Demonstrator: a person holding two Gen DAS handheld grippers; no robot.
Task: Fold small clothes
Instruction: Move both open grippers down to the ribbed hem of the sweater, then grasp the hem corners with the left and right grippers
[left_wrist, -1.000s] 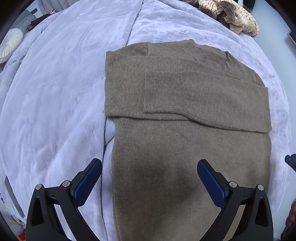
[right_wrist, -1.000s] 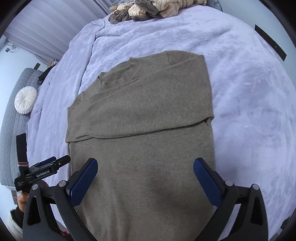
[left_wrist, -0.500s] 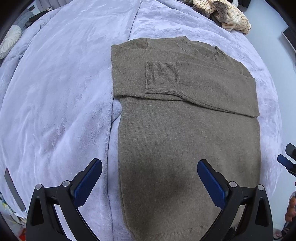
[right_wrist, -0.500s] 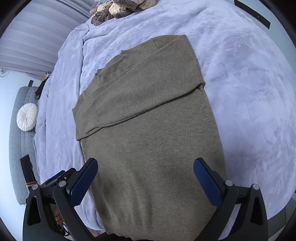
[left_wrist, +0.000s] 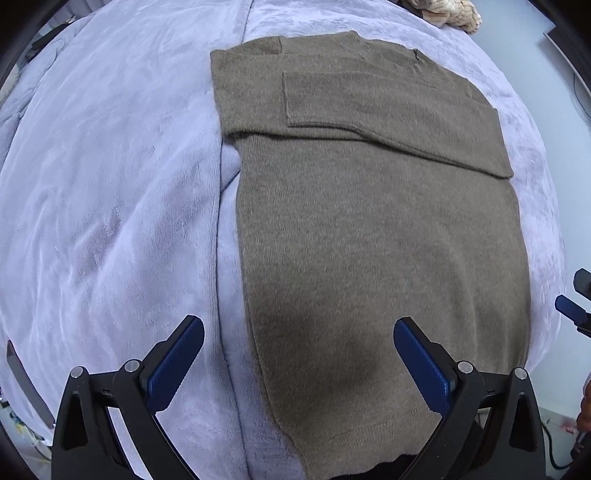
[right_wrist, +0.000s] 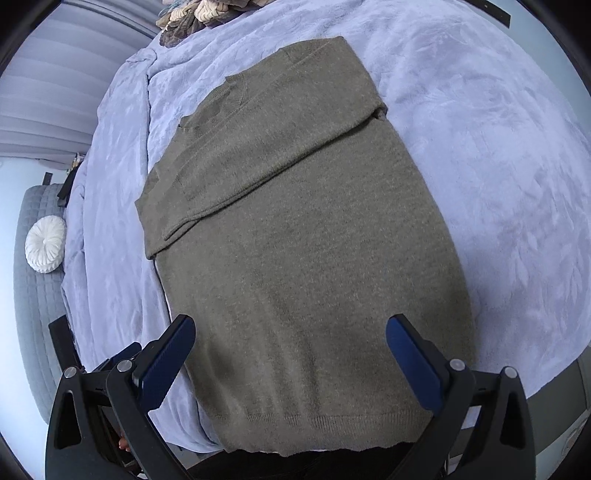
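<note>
An olive-brown knit sweater (left_wrist: 376, 229) lies flat on a lavender blanket (left_wrist: 110, 184), both sleeves folded across the chest, collar at the far end, hem at the near bed edge. It also shows in the right wrist view (right_wrist: 306, 240). My left gripper (left_wrist: 299, 365) is open and empty, above the hem's left part; its left finger (left_wrist: 177, 362) is over the blanket. My right gripper (right_wrist: 290, 362) is open and empty above the hem (right_wrist: 325, 421). The right gripper's tip shows at the left view's right edge (left_wrist: 570, 308).
A heap of striped beige clothes (left_wrist: 447, 13) lies at the far end of the bed, also in the right view (right_wrist: 199, 14). A white round cushion (right_wrist: 46, 243) rests on a grey sofa (right_wrist: 29, 295) at left. The bed edge runs just below the hem.
Both grippers have pulled back toward the near end of the sweater, so the hem now shows. Both stayed open. The sweater has not moved.
</note>
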